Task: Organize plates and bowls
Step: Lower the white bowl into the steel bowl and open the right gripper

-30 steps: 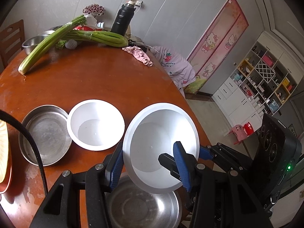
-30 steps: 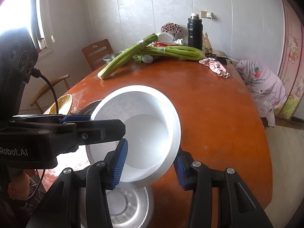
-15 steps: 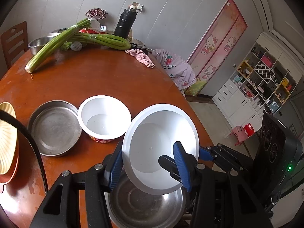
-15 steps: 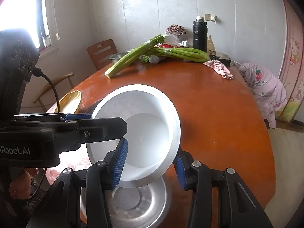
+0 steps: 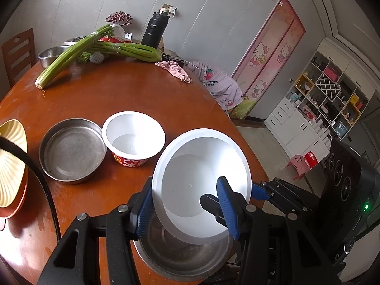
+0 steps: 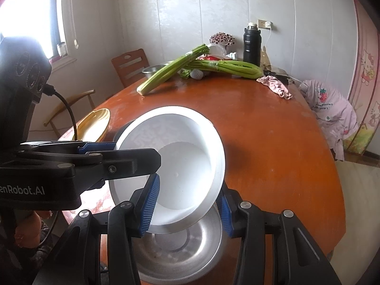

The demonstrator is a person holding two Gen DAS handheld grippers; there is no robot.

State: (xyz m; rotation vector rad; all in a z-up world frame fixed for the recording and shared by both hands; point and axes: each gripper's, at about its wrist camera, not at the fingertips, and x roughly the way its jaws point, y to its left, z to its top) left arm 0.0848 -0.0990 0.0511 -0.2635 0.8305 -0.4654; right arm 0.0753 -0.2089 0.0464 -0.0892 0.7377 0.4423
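Left wrist view: my left gripper clamps the near rim of the large white bowl, held tilted above the steel bowl at the table edge. A smaller white bowl and a steel pan stand further in.

Right wrist view: my right gripper pinches the same bowl's opposite rim, with the steel bowl directly below. To nest it well, I judge both hands should level the bowl, centre it over the steel bowl, lower together, and let go only once it is seated.
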